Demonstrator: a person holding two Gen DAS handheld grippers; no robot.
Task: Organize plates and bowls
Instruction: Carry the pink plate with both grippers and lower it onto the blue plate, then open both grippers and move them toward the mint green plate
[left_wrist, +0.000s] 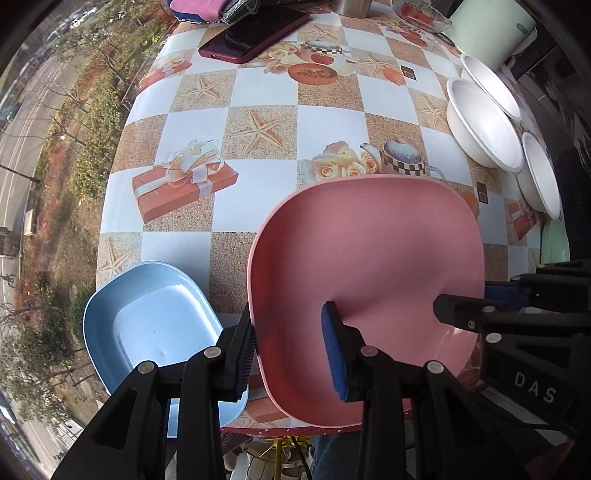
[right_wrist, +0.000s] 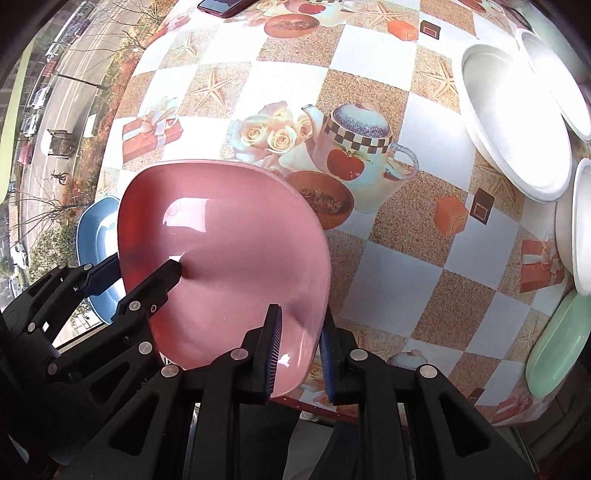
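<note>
I count one pink plate (left_wrist: 369, 280), one blue plate (left_wrist: 147, 325) to its left, and one green plate (right_wrist: 557, 343) at the near right edge. Three white bowls (left_wrist: 480, 122) sit along the right side (the farthest partly hidden). Far off lie one phone (left_wrist: 255, 33) and one pale green tub (left_wrist: 495, 26).

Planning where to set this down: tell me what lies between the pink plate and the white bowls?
Only bare patterned tablecloth separates the pink plate from the white bowls; the right wrist view shows it best.

Round table (left_wrist: 258, 92) w/ patterned cloth, window (left_wrist: 55, 147) beside, daylight, street below
</note>
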